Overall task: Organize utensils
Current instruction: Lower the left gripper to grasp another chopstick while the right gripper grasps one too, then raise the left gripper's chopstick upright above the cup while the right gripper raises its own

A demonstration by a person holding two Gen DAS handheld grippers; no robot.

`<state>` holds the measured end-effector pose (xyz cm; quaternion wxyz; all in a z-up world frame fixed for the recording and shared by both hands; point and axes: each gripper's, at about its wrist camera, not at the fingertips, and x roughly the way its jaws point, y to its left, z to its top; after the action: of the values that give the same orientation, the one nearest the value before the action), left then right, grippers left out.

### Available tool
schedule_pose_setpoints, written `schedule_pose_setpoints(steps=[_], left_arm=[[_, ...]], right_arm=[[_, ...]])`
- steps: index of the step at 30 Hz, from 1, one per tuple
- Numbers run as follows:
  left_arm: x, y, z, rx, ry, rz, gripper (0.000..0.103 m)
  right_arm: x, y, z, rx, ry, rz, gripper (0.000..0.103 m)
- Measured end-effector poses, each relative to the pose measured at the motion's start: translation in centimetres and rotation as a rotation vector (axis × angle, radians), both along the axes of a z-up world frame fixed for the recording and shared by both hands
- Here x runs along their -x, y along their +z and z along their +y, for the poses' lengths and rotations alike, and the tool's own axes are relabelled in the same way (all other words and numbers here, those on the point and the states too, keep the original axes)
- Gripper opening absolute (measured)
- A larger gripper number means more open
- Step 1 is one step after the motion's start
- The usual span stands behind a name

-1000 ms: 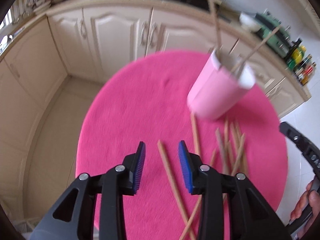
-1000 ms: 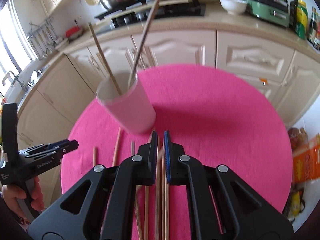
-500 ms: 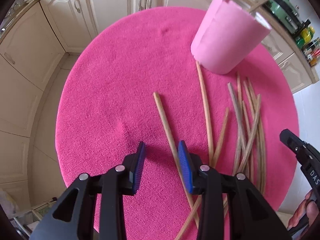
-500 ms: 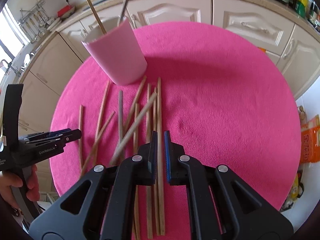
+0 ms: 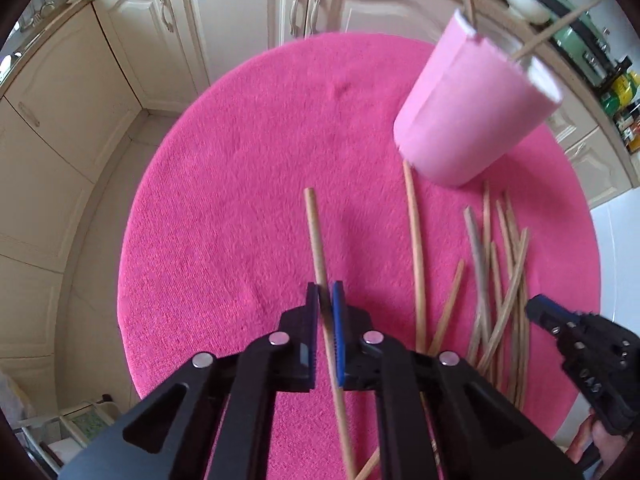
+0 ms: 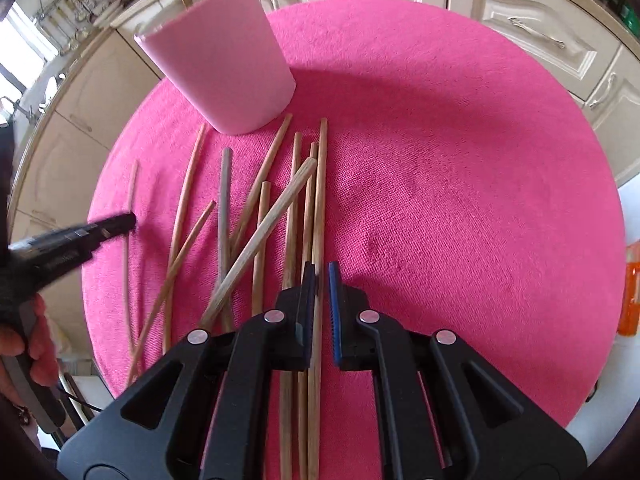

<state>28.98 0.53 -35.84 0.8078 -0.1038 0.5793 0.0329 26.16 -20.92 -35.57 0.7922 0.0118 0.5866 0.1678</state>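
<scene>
Round table under pink cloth (image 5: 240, 200). Pink holder cup (image 5: 472, 112) near far edge, two chopsticks inside. Loose chopsticks (image 6: 264, 208) scattered mid-cloth. Left gripper (image 5: 326, 304) just closed, clamping one chopstick (image 5: 316, 236) (leftmost). Right gripper (image 6: 320, 280) nearly closed, a chopstick lying between its tips; grip unclear.

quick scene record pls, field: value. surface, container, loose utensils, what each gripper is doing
surface: round pink mat
container: pink cup, upright on the mat, a few sticks already in it
loose utensils: wooden chopsticks scattered in front of the cup, some crossing
left gripper: jaws just closed on a single chopstick lying apart from the pile
right gripper: shut, low over the right edge of the pile; a grip on any stick cannot be told
background: cream kitchen cabinets
</scene>
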Motion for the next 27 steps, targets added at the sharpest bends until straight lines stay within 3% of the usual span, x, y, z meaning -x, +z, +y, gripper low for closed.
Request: schedule_pose_setpoints(steps=[5,15,20,27], left_arm=[[0.0,2.6,0.4,-0.003,0.011,-0.098,0.006],[-0.5,6.1,0.9,0.015,0.011,-0.208,0.006],[-0.2,8.6,1.1,0.027,0.008,-0.278,0.006],[0.0,12.3,1.5,0.049,0.024,-0.388,0.006]], right_arm=[[-0.7,-0.1,0.8,0.037,0.018,0.013,0.008],[-2.9,-0.5,2.2,0.099,0.022,0.061,0.008],[-3.2,0.2,-0.2,0.007,-0.034,0.046,0.007],[-2.8,4.9,-4.4,-0.195,-0.153,-0.111,0.007]])
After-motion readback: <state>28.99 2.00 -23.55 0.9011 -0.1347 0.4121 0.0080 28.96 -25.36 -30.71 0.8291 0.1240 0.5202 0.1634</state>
